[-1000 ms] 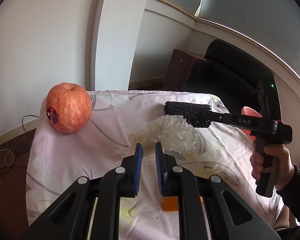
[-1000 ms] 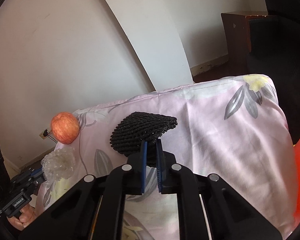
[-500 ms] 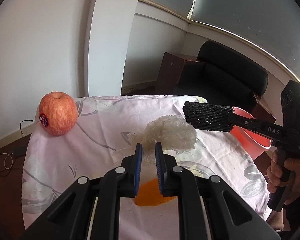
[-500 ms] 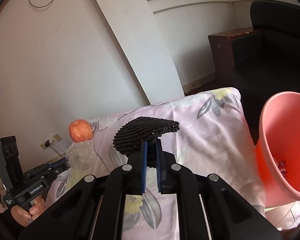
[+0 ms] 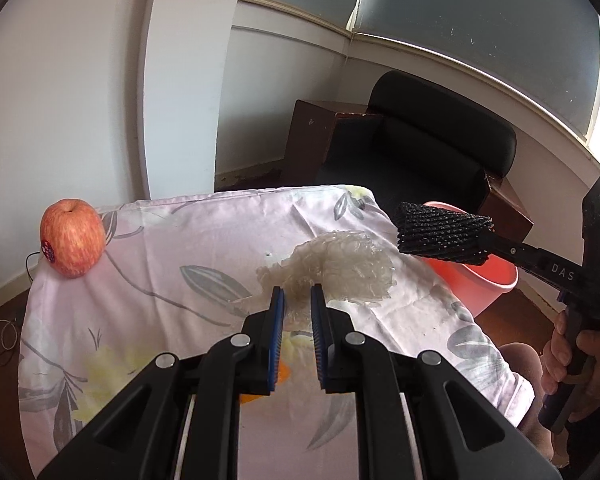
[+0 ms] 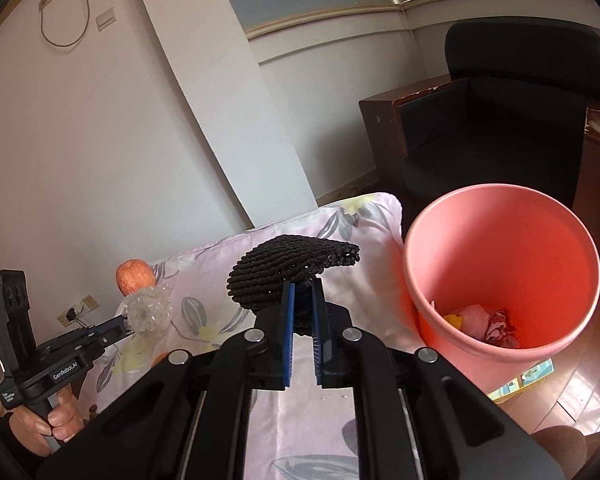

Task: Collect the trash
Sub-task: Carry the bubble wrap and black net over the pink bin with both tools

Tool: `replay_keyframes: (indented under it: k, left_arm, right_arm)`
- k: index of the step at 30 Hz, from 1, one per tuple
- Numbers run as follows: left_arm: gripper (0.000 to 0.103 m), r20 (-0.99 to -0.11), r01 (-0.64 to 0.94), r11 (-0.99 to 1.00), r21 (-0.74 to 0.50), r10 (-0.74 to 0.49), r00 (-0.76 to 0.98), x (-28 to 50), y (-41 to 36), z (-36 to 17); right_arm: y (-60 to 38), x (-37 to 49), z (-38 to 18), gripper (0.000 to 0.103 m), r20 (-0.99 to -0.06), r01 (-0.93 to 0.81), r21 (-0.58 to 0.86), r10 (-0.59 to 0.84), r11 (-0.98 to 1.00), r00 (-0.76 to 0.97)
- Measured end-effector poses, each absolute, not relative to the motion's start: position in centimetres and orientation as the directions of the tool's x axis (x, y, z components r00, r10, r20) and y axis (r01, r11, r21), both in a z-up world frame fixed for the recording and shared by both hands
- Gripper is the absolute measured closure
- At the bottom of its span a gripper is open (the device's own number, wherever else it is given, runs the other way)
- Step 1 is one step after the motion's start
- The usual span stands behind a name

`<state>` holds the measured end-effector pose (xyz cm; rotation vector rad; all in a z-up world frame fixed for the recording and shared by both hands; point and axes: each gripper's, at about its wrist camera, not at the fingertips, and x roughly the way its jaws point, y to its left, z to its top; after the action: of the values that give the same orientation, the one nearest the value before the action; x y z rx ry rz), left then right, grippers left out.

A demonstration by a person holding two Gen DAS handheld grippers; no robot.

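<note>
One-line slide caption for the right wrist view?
Right gripper carries a black foam fruit net toward the pink bin, while the left gripper holds a clear one.

Left tongs (image 5: 297,300) pinched nearly closed, right tongs (image 6: 302,294) clamped tight, both angled downward

Floral cloth-covered table (image 5: 180,248) bears an apple (image 5: 72,237), possibly orange peel (image 5: 247,397).

The orange object (image 5: 256,394) on the floral cloth (image 5: 160,248) is mostly hidden behind the left gripper (image 5: 298,300), so its kind cannot be told. The black foam net (image 5: 440,234) covers part of the pink bin's (image 5: 488,280) rim. The apple's sticker (image 5: 48,249) is too small to read. In the right wrist view, crumpled scraps (image 6: 488,322) in the bin are indistinct.
</note>
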<state>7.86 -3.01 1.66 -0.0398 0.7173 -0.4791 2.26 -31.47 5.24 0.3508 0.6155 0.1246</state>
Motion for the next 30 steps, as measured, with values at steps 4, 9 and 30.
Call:
replay_keyframes:
  k: [4,9,30]
  left_arm:
    - [0.091,-0.621,0.433,0.882,-0.184,-0.446,0.645,7.6,-4.8,2.2]
    - [0.091,-0.622,0.464,0.87,-0.166,-0.457,0.636,7.4,-7.4,2.9]
    - [0.09,-0.59,0.576,0.807,-0.127,-0.528,0.61,8.0,-16.7,5.6]
  right_arm:
    - [-33.3,1.2,5.3,0.095,-0.531,0.024,0.372,0.192,0.928,0.825]
    - [-35.5,0.4,5.2,0.094,-0.52,0.058,0.394,0.17,0.917,0.837]
    - [-41.7,-1.4,5.3,0.094,-0.489,0.166,0.408,0.062,0.898,0.87]
